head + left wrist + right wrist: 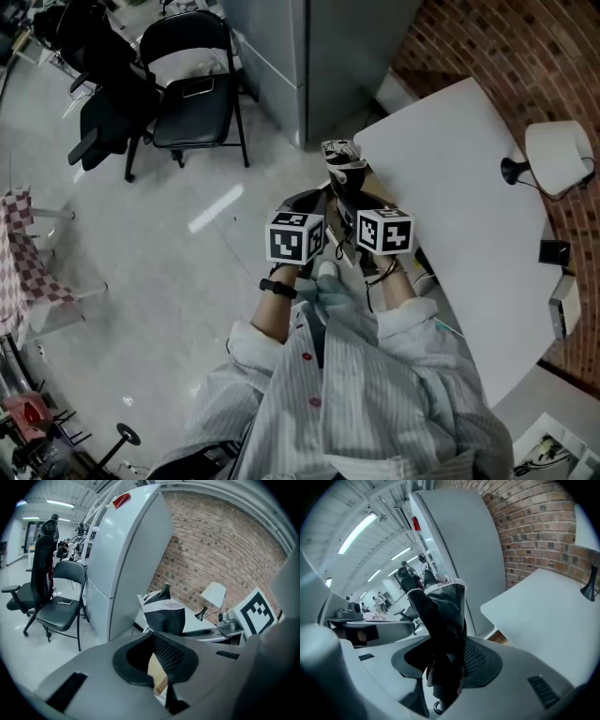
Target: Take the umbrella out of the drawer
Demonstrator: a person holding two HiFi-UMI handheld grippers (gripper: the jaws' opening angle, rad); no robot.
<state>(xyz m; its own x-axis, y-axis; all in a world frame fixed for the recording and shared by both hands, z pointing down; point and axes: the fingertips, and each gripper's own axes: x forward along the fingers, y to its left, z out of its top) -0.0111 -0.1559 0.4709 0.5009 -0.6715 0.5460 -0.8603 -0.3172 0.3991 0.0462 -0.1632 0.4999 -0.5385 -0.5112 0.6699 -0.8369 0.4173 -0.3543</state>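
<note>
folded glossy black fabric umbrella (pixel 440 616) in the right claw (pixel 446 666)

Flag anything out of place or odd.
Nothing spilled or damaged. The umbrella in the right gripper is loosely furled, its folds sagging; a phone-like slab lies on the seat of the folding chair.

Pale striped shirt (pixel 375 394) with red buttons (pixel 307 356); black wristband (pixel 277 288). Left gripper (pixel 152 663) and right gripper (pixel 445 665): grey shells, dark meshed pads (pixel 171 653), black-and-white marker cubes (pixel 296 236).
</note>
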